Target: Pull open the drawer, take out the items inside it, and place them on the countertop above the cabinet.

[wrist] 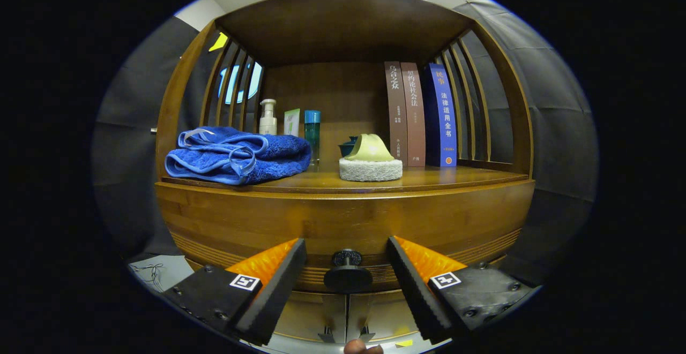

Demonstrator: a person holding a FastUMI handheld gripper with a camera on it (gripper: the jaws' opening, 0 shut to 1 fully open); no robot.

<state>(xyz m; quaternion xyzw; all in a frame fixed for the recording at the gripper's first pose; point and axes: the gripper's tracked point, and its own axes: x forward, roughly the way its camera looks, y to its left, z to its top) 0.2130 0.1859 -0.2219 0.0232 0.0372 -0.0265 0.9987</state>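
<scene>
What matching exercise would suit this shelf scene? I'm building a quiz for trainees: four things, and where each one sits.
Things:
1. blue towel
2. drawer knob
3. blue book
4. pump bottle

Places:
A. between the open fingers of the gripper, neither touching it
B. upright, outermost of three books, beside the side slats
C. folded at the countertop's front, opposite end from the books
D. standing behind the towel, near the back panel

Pairs: 1-C, 2-A, 3-B, 4-D
</scene>
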